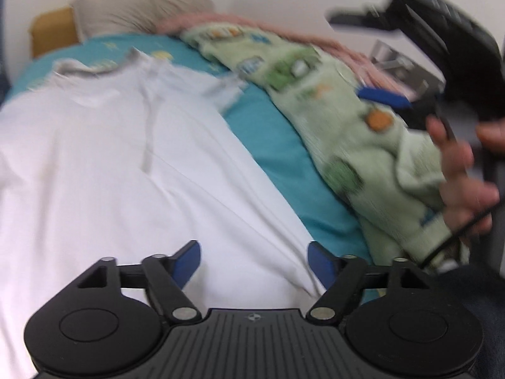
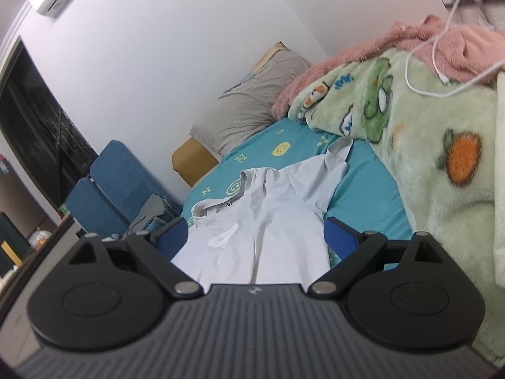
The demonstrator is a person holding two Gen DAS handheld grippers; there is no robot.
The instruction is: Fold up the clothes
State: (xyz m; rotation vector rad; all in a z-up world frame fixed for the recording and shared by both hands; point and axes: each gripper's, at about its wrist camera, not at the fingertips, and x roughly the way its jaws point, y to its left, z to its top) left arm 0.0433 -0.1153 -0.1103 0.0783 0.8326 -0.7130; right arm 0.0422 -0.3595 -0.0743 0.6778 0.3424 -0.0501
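Observation:
A white polo shirt (image 1: pixel 132 170) with a grey collar lies spread face up on the teal bedsheet (image 1: pixel 277 145), collar toward the pillow. My left gripper (image 1: pixel 254 260) hovers open over the shirt's lower part, nothing between its blue fingers. The left wrist view is blurred by motion. In it the right gripper (image 1: pixel 442 31) is held up at the far right by a hand (image 1: pixel 464 173). From the right wrist view the same shirt (image 2: pixel 262 221) shows with one sleeve (image 2: pixel 318 173) stretched out right; my right gripper (image 2: pixel 255 235) is open above it, empty.
A green plush blanket (image 2: pixel 426 145) with cartoon prints and a pink fleece (image 2: pixel 442 41) bunch along the bed's right side, a white cable (image 2: pixel 432 60) across them. A grey pillow (image 2: pixel 249 107) lies at the head. A blue chair (image 2: pixel 110 186) with clothes stands left of the bed.

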